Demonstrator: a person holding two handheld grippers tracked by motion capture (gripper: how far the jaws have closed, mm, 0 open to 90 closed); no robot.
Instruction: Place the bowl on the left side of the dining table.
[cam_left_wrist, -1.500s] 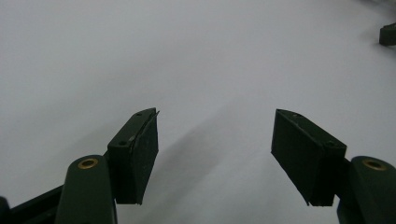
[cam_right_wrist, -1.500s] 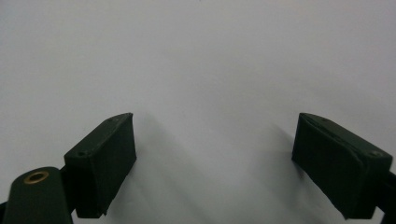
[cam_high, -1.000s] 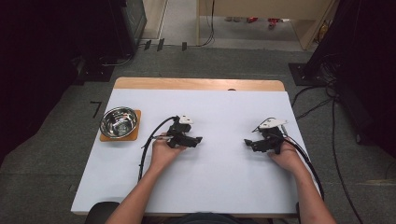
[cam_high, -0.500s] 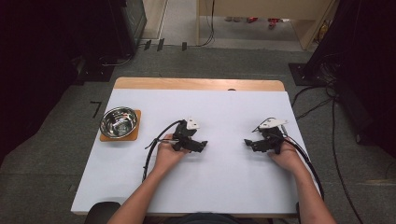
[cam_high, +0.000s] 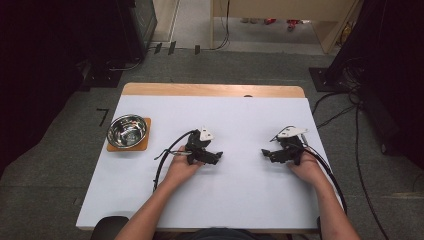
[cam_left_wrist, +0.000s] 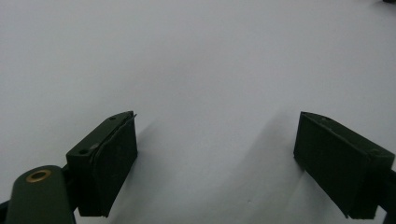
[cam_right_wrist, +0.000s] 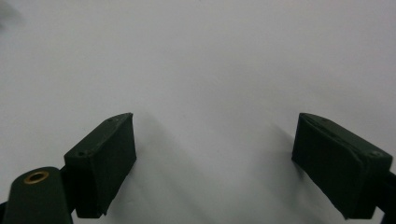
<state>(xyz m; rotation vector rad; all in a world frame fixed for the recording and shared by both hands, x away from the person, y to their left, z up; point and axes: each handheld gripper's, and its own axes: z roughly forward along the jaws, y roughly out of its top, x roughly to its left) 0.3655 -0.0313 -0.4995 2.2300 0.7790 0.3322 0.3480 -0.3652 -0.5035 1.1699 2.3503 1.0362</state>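
Both grippers rest low on the white table (cam_high: 240, 125), each held by a hand. My left gripper (cam_high: 216, 158) lies left of centre with its jaws toward the right. In the left gripper view its gripper (cam_left_wrist: 217, 163) stands open, with bare white surface between the black pads (cam_left_wrist: 114, 163). My right gripper (cam_high: 266, 154) lies right of centre, jaws toward the left, facing the other one. In the right gripper view that gripper (cam_right_wrist: 215, 163) is open too, nothing between its pads (cam_right_wrist: 336, 161).
A shiny steel bowl (cam_high: 127, 130) sits on a square orange mat (cam_high: 144, 145) at the table's left edge. A bare wooden strip (cam_high: 210, 90) runs along the far edge. Cables (cam_high: 162, 160) trail from each gripper. Dark equipment and floor cables surround the table.
My left gripper has slid a short way to the right across the table. The right gripper has stayed where it was.
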